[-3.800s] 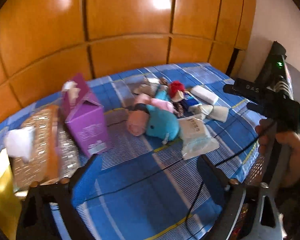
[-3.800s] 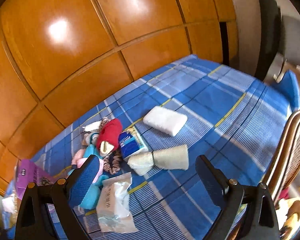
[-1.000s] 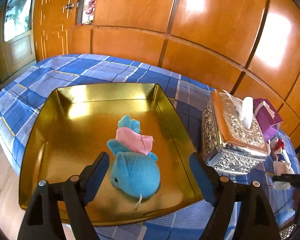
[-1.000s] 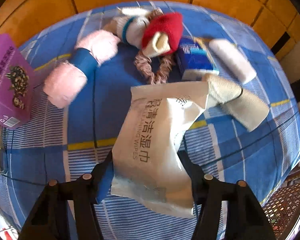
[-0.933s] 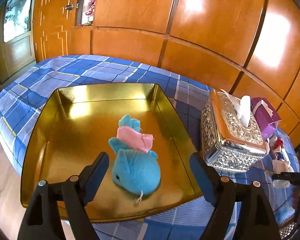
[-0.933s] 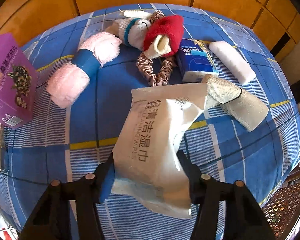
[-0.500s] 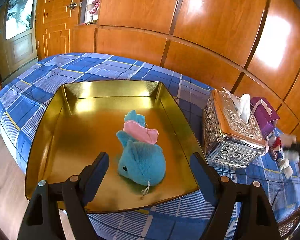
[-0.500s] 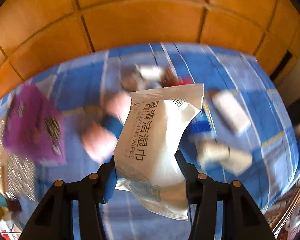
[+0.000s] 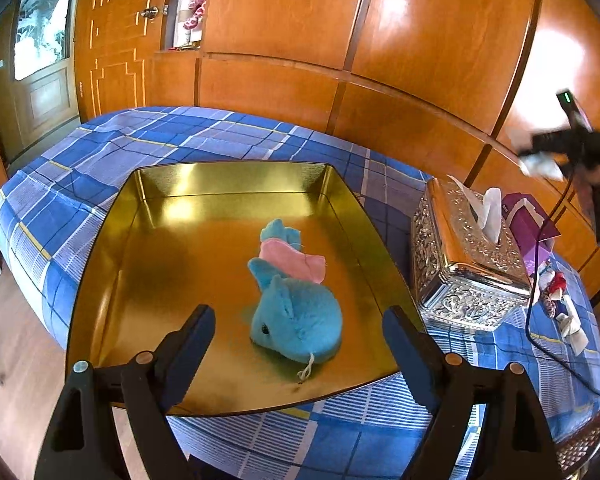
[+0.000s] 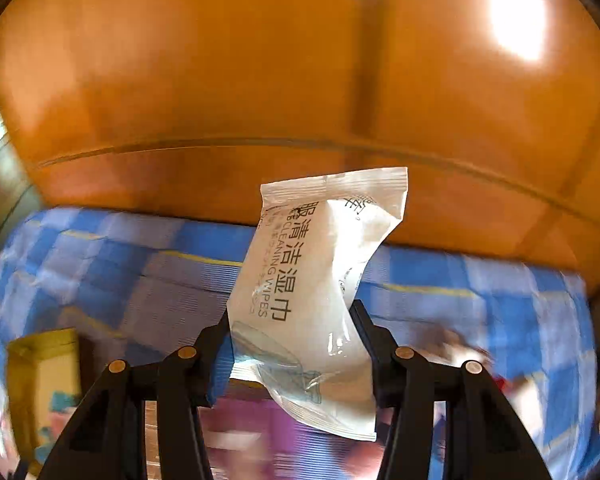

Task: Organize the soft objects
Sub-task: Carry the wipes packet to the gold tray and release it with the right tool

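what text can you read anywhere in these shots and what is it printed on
"CLEANING WIPES" on the white wipes packet clamped in the right tool.
"清洁湿巾" in large characters on the same packet; the character above looks like "服", partly cut off.
Fainter small print beside "CLEANING WIPES" on the packet: too small to read.
Purple box behind the silver tissue box: print not readable.
Gold tray and blue plush under the open left tool: no text.

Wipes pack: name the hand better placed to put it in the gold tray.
Right. The right gripper already grips the wipes pack, lifted above the table; the left gripper hangs open and empty over the gold tray.
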The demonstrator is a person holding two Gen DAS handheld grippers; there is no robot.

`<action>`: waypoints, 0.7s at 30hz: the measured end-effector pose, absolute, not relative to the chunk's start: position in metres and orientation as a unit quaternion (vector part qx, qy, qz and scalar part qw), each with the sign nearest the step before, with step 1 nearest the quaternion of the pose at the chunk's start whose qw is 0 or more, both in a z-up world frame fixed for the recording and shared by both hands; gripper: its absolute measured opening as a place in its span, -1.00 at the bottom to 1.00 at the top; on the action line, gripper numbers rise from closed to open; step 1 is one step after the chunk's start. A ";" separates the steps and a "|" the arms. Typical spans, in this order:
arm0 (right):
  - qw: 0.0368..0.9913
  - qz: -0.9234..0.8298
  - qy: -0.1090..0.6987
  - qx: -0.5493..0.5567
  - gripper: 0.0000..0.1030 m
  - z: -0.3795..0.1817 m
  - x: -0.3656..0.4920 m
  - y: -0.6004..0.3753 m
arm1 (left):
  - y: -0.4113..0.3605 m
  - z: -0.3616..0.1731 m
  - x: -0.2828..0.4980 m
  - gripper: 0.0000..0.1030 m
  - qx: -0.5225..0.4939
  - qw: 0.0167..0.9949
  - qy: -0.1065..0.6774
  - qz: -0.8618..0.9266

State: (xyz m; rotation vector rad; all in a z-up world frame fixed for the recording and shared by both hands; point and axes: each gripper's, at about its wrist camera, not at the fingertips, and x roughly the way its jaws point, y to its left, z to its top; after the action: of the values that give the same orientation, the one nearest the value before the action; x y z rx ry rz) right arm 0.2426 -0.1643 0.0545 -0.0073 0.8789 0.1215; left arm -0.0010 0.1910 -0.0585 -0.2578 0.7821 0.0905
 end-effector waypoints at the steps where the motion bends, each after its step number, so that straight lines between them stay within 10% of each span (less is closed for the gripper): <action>1: 0.902 0.090 0.421 -0.012 0.02 0.057 0.239 -0.145 | 0.193 -0.058 -0.002 0.67 -0.126 0.916 0.379 0.047; 21: 0.822 0.288 0.455 -0.186 0.22 -0.039 0.145 0.127 | 0.228 -0.062 -0.015 0.68 -0.153 0.911 0.370 0.093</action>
State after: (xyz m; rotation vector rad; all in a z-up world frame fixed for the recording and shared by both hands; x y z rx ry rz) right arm 0.1450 0.1265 -0.0391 -0.3957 0.9678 0.6123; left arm -0.0152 0.2280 -0.0622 -0.3162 0.7627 0.1925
